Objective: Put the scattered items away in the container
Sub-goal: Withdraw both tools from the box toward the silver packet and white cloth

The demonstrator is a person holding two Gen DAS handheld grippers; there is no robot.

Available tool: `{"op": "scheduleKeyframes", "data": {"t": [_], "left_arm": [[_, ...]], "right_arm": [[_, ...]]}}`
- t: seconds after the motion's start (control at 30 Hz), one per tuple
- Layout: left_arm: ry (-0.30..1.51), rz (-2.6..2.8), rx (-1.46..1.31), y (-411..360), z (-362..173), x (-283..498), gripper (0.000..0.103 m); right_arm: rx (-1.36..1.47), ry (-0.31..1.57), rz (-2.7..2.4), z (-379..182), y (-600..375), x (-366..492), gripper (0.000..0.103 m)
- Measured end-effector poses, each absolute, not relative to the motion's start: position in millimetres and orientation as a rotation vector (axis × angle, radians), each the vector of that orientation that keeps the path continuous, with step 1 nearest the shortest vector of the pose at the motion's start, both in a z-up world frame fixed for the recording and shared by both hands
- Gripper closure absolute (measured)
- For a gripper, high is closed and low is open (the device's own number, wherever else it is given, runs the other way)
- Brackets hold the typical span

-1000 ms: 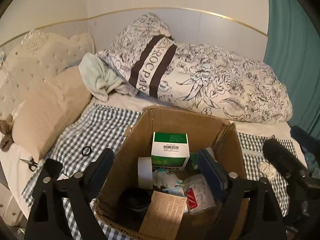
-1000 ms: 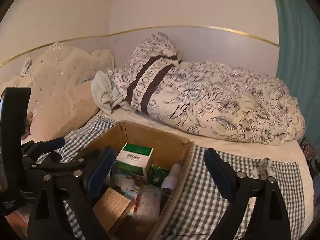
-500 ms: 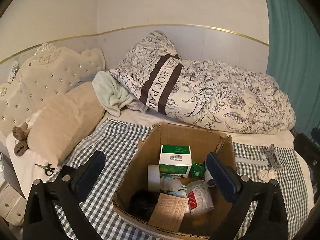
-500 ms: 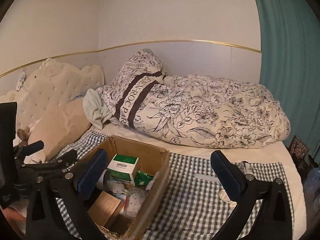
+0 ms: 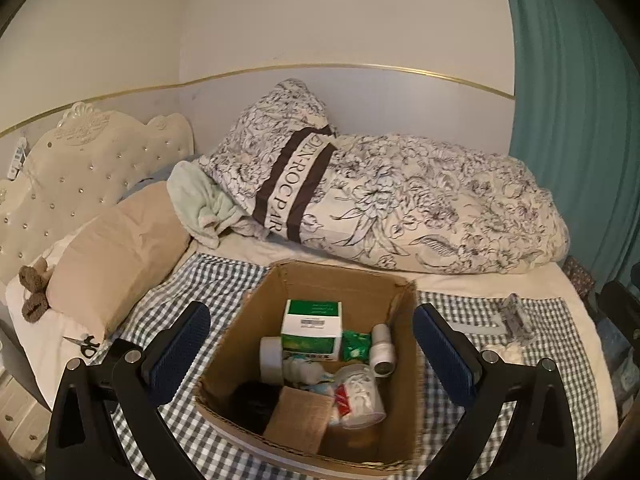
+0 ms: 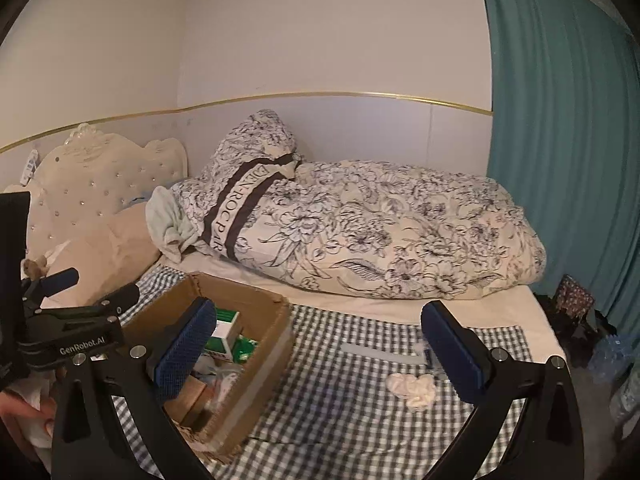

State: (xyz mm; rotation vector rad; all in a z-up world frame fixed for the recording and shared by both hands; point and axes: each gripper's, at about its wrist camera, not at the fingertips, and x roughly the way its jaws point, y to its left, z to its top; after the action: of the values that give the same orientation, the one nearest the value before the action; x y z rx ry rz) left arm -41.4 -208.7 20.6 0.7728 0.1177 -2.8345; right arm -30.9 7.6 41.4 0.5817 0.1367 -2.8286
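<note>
An open cardboard box (image 5: 344, 280) sits on the checked cloth on the bed; it also shows in the right wrist view (image 6: 276, 344). It holds a green and white carton (image 5: 312, 330), a white bottle (image 5: 382, 350), a tape roll (image 5: 269, 358) and several other items. My left gripper (image 5: 312, 354) is open and empty, raised above the box. My right gripper (image 6: 316, 354) is open and empty, to the right of the box. A white scrunchie (image 6: 412, 388), a pale strip (image 6: 380, 354) and a clear packet (image 5: 516, 316) lie on the cloth. Scissors (image 5: 84, 344) lie at the left.
A floral duvet (image 5: 420, 208) and beige pillow (image 5: 112, 252) fill the back of the bed. A tufted headboard (image 5: 80, 160) is at left, a teal curtain (image 6: 560, 160) at right. The left gripper's body (image 6: 60, 332) shows at the left of the right wrist view.
Both grippers have pulled back and up from the box, so more of the bed shows. The right gripper has swung right toward the scrunchie side. Both stayed open.
</note>
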Motion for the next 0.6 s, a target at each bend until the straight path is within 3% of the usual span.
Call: {"op": "scheduleKeyframes", "data": {"t": [0.6], "left_arm": [[0.188, -2.951, 0.772, -128, 16, -59, 0.0]], "right_arm": [[0.602, 0.157, -2.935, 43, 95, -24, 0.0]]}}
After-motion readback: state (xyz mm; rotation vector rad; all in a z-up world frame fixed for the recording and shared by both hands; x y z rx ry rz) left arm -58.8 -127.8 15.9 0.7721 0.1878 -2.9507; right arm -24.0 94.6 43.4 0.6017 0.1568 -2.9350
